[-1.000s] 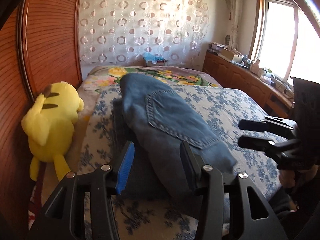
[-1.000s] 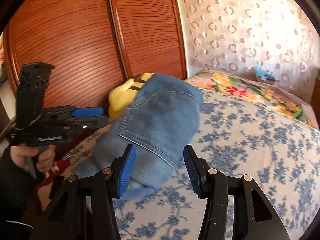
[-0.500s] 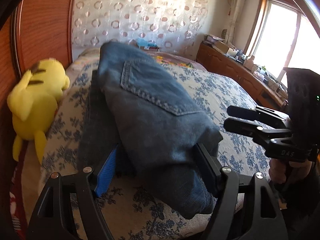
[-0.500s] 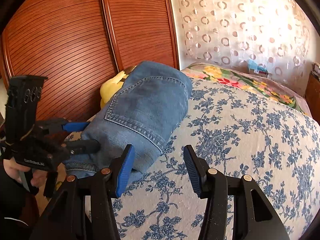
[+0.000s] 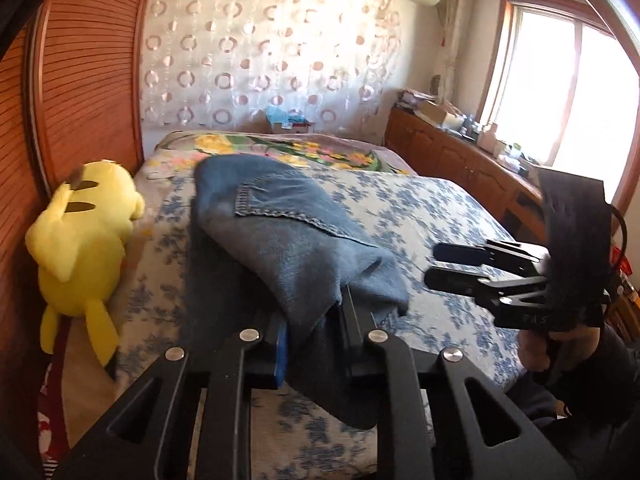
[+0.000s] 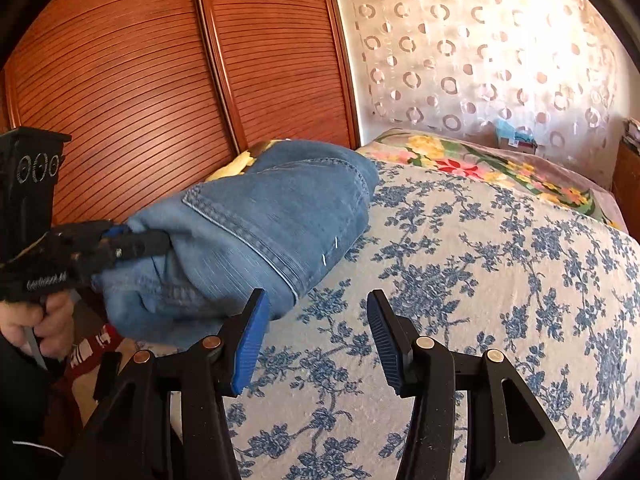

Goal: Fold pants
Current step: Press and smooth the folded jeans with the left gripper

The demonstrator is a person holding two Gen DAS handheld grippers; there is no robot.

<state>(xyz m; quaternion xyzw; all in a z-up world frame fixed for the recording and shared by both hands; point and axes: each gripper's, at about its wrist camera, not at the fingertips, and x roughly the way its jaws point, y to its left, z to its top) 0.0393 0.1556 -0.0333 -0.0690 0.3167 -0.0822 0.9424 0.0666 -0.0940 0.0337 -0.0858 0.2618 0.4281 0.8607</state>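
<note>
Bedspread [image 5: 420, 216]: jaws now closing on jeans [image 5: 280, 232].

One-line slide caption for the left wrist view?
Left gripper closing on folded jeans on the floral bedspread, yellow plush toy alongside.

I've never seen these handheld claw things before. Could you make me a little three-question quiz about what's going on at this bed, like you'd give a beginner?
1. True or false: the right claw has denim between its pads.
2. Which claw has the folded jeans between its pads? A) left B) right C) both
3. Fill in: the yellow plush toy lies between the jeans and the wooden ____.

Key:
1. False. It is open over the blue-flowered bedspread, beside the jeans.
2. A. The left claw is closing on the near end of the jeans.
3. Wardrobe doors.
</note>
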